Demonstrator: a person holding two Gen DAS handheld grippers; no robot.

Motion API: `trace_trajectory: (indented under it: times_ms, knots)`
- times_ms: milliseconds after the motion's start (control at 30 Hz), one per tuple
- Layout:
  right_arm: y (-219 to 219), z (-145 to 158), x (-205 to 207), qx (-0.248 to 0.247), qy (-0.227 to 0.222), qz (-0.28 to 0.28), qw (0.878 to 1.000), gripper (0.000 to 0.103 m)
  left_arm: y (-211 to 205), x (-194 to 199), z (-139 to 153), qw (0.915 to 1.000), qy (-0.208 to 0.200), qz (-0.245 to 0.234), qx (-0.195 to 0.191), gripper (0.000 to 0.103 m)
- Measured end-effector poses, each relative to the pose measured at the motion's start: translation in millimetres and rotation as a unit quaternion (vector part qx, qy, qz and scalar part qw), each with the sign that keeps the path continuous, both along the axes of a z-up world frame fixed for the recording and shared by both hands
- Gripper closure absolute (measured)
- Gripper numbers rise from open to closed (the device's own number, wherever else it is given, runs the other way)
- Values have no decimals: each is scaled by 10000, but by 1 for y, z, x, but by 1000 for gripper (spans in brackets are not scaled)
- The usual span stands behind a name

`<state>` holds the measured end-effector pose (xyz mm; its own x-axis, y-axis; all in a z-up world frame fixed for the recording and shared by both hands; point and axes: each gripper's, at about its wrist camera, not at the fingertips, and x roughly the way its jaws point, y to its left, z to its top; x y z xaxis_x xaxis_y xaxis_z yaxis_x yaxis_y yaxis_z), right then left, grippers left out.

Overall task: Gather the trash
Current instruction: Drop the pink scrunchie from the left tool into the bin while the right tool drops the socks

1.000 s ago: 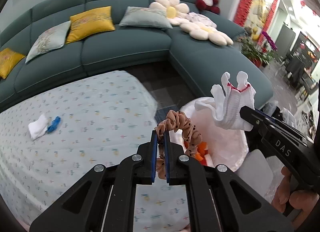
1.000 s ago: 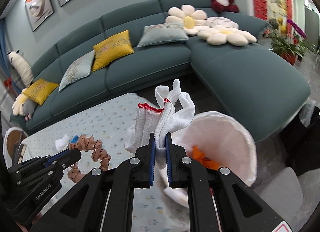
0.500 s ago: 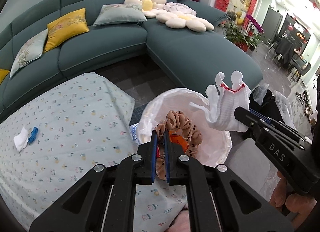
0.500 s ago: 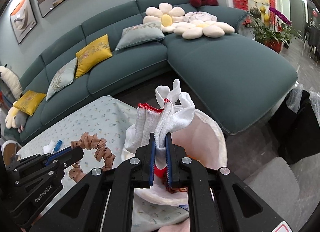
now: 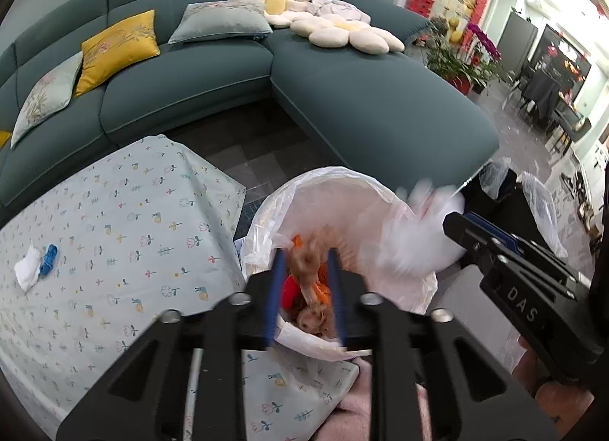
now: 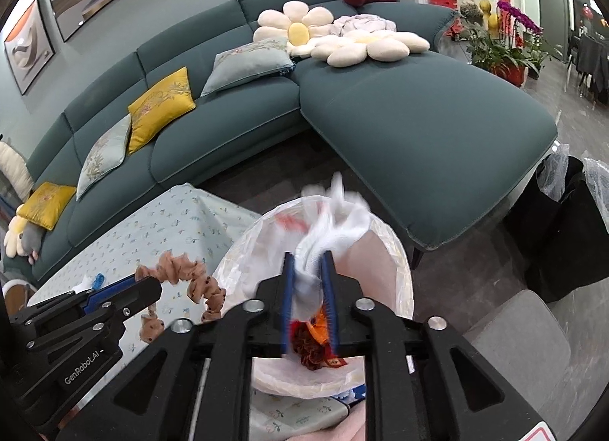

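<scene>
Both of your claws had just been opening over the white-lined round trash bin (image 5: 342,189). Half a second before, each claw was pinched tight on its item; at this moment the blue pads stood apart.

Left claw (image 5: 306,288): the brown dotted fabric scrunchie (image 5: 310,258) sat blurred between the spread pads, apparently slipping down towards the bin mouth directly below and ahead of the tips. Whether a pad touched it cannot be told through the blur; the grip reads as released.

Right claw (image 6: 307,288): the white knitted cloth with red trim (image 6: 335,227) lay loose and blurred between narrowly parted pads, its bulk just ahead of the tips and over the bin's liner (image 6: 396,288). Orange and red scraps (image 6: 319,326) already lay in the bin beneath that claw.

Meaning for the task: both items appeared to be dropping into the bin, so this pair of drops was nearly complete. A small white wad and blue scrap (image 5: 36,267) remained on the pale flower-print tablecloth (image 5: 114,243), well to the left of your left claw, probably next to collect.

Pose: you held both claws side by side, tilted steeply downward over the bin, the right one reaching in from the right with part of your hand (image 5: 563,406) showing under it.
</scene>
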<state>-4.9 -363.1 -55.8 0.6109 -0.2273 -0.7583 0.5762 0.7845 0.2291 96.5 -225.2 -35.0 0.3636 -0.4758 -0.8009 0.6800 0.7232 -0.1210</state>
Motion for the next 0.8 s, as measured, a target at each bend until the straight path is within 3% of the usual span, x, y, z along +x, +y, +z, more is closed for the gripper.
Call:
trace_trajectory:
  times_ms: [67,433,533,800]
  knots:
    - [-1,0,1,-26,-5,-27,10000,74,0,2,-1,10000,-7,80,10,63]
    - [2,2,5,-72,7,32,10000,71,16,8,3,9996,-67,259,-27,62]
    - [10,6,8,-113,-11,66,9999,66,24,10,7,9994,-82,317,-57,62]
    - [36,20,21,-230,-35,273,9994,63,56,19,15,9980,-55,611,-164,62]
